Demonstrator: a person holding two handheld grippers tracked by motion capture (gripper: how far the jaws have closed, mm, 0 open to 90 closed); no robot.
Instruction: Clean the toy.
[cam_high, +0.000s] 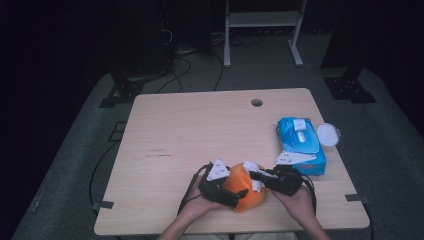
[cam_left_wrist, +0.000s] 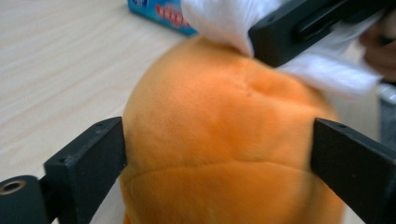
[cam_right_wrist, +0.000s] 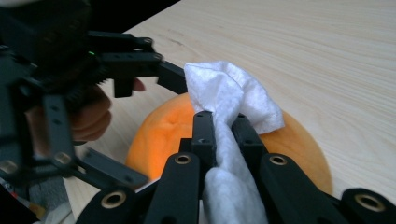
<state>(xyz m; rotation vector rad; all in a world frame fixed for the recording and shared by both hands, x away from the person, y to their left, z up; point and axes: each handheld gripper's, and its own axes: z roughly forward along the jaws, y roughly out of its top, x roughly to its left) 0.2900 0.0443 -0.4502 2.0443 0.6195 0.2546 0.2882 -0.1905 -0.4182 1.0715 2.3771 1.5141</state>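
An orange plush toy (cam_high: 239, 186) lies near the table's front edge. My left gripper (cam_left_wrist: 217, 149) has a jaw against each side of it, and both pads press into the plush (cam_left_wrist: 219, 116). In the high view the left gripper (cam_high: 234, 196) reaches the toy from its left. My right gripper (cam_right_wrist: 223, 123) is shut on a crumpled white tissue (cam_right_wrist: 229, 93) and holds it against the top of the toy (cam_right_wrist: 163, 135). The right gripper (cam_high: 257, 176) comes in from the toy's right with the tissue (cam_high: 250, 166) bunched at its tip. The tissue (cam_left_wrist: 219, 18) also hangs over the toy in the left gripper view.
A blue pack of wipes (cam_high: 300, 142) lies right of the toy, close to the right hand. A round white lid (cam_high: 328, 134) sits beside it at the table's right edge. A cable hole (cam_high: 256, 102) is at the back of the wooden table (cam_high: 190, 130).
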